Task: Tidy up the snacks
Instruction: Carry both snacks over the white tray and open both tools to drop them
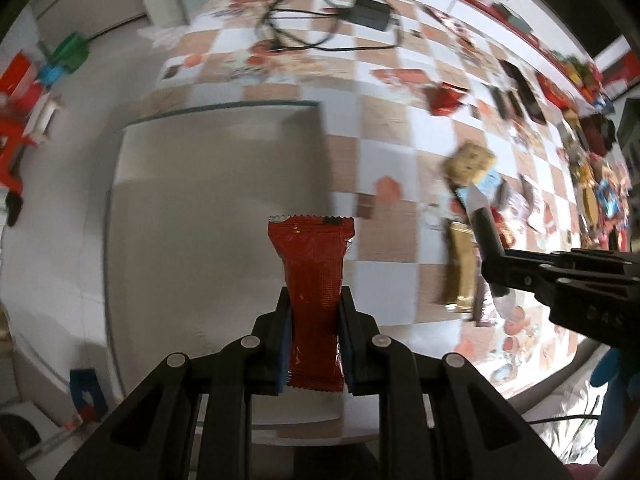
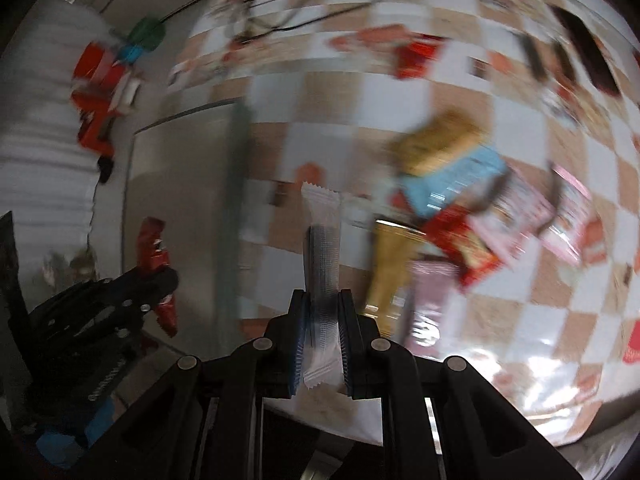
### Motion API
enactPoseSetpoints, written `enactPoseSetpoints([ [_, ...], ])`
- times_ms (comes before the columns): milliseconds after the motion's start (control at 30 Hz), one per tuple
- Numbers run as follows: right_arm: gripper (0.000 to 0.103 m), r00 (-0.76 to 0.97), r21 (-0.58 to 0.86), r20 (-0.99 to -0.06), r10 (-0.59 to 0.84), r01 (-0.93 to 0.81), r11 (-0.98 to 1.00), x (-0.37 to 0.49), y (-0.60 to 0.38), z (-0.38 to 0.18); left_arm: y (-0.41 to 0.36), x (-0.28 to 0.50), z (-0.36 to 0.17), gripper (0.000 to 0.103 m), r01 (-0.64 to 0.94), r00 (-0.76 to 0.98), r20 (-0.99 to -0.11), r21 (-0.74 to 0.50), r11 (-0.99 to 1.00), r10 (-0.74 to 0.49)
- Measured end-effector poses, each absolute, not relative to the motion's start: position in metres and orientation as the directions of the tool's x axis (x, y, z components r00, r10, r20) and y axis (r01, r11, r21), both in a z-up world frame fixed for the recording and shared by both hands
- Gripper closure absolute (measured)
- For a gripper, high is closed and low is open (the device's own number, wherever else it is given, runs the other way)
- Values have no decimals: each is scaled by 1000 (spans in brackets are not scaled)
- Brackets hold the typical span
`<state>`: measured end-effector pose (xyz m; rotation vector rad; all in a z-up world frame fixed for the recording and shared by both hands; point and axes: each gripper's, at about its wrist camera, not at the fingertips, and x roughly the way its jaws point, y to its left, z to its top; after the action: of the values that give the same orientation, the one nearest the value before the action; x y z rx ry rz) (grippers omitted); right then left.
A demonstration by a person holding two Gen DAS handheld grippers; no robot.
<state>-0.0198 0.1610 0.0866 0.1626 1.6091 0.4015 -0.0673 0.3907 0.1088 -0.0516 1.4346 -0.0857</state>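
Observation:
My left gripper [image 1: 314,308] is shut on a red snack packet [image 1: 312,276] and holds it upright above a pale grey tray [image 1: 192,216]. My right gripper [image 2: 322,312] is shut on a white and grey snack packet [image 2: 322,264] above the checkered tablecloth [image 2: 500,320]. In the left wrist view the right gripper [image 1: 496,272] shows at the right with the white packet [image 1: 480,208] sticking up. In the right wrist view the left gripper [image 2: 156,292] shows at the left with the red packet [image 2: 154,256]. A heap of mixed snacks [image 2: 452,216] lies right of the white packet.
The grey tray [image 2: 176,184] has a raised greenish rim [image 2: 234,184]. Black cables and a power adapter [image 1: 370,12] lie at the far end of the table. More snacks [image 1: 592,184] are strewn along the right side. Red and green items [image 1: 24,92] lie on the floor at left.

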Motion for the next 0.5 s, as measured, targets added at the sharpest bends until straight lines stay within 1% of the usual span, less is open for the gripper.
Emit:
enactPoseSetpoints([
  [267, 86, -133, 380, -925, 357, -273, 884, -16, 241, 85, 437, -79, 93, 81, -67, 100, -993, -70, 995, -63],
  [500, 86, -195, 405, -913, 359, -321, 856, -19, 288, 68, 460, -88, 74, 81, -99, 58, -997, -50, 994, -45],
])
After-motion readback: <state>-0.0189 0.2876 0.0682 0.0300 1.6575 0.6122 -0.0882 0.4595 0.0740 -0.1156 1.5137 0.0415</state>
